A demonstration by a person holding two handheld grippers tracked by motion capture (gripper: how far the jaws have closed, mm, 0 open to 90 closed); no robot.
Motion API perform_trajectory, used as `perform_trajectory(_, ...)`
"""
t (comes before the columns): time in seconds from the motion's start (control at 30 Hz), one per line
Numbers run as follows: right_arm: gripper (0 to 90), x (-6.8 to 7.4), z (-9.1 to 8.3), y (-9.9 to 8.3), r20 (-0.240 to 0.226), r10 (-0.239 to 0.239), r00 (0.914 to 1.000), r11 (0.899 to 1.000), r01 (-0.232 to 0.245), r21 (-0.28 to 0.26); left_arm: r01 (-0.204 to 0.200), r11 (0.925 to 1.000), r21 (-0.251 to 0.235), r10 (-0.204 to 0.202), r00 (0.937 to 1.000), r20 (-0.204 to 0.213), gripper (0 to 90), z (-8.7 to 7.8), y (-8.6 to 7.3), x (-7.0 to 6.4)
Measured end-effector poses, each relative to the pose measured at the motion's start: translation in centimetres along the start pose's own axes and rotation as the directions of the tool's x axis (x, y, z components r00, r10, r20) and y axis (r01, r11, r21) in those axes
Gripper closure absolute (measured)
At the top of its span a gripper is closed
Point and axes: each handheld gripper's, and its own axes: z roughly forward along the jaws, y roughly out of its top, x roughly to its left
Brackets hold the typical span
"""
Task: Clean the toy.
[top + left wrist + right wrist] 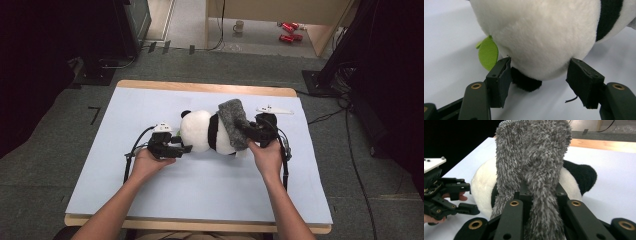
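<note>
White-and-black plush panda [202, 131], one, lying on table [150, 100]; one grey fuzzy cloth [233, 120] draped over it. Left gripper [184, 148] jaws spread around head; right gripper [248, 131] clamped on cloth.

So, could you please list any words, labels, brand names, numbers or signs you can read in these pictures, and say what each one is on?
None can be read.
The plush panda, its green leaf and the grey fuzzy cloth show no tag or print.
The left claw and right claw bear no legible marking.
The red cans and the mug on the floor beyond the table are too small and blurred to read.
</note>
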Motion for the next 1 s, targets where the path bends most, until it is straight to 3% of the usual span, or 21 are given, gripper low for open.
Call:
perform_trajectory(0.1, 74.8, -0.4, 0.2, 0.1, 0.019, 0.007, 0.9998, 1.0, -0.007, -0.018, -0.019, 0.9995, -0.025, 0.019, 0.9998, 0.004, 32.7, 0.7, -0.2, -0.1)
perform_trajectory(0.2, 77.4, -0.5, 0.3, 0.4, 0.012, 0.034, 0.9994, 0.999, -0.034, -0.019, -0.066, 0.9971, -0.037, 0.065, 0.9973, -0.033, 31.8, 1.5, -0.5, -0.5)
perform_trajectory(0.27, 78.4, -0.4, 0.2, 0.6, 0.0, 0.055, 0.9985, 0.998, -0.055, -0.024, -0.072, 0.9964, -0.045, 0.069, 0.9958, -0.059, 38.9, 1.6, -0.6, -0.7)
perform_trajectory(0.37, 78.4, 0.7, -0.2, 1.0, -0.034, 0.068, 0.9971, 0.997, -0.07, -0.041, -0.082, 0.9956, -0.046, 0.079, 0.9951, -0.06, 49.9, 1.3, -0.5, -0.9)
perform_trajectory(0.5, 78.4, 2.9, 0.2, 1.1, -0.08, 0.037, 0.9961, 0.998, -0.042, -0.054, -0.07, 0.9965, -0.045, 0.068, 0.9964, -0.051, 61.6, 0.9, -0.2, -1.3)
perform_trajectory(0.6, 78.4, 4.7, 1.2, 0.7, -0.119, 0.011, 0.9928, 1.0, -0.014, -0.028, -0.079, 0.9967, -0.021, 0.077, 0.995, -0.063, 67.0, 1.0, -0.1, -1.8)
perform_trajectory(0.7, 78.3, 6.2, 2.4, 0.1, -0.155, -0.003, 0.9879, 1.0, 0.003, 0.001, -0.056, 0.9984, -0.01, 0.055, 0.997, -0.054, 70.2, 0.9, -0.1, -2.0)
perform_trajectory(0.87, 77.9, 7.7, 4.5, -1.1, -0.177, -0.019, 0.984, 0.998, 0.029, 0.057, -0.055, 0.9985, -0.005, 0.054, 0.9973, -0.049, 72.0, 0.4, 0.0, -2.4)
perform_trajectory(1.0, 77.8, 7.6, 6.1, -2.1, -0.137, -0.034, 0.9899, 0.993, 0.049, 0.106, -0.055, 0.9985, 0.003, 0.055, 0.9971, -0.053, 73.8, 0.2, -0.2, -2.4)
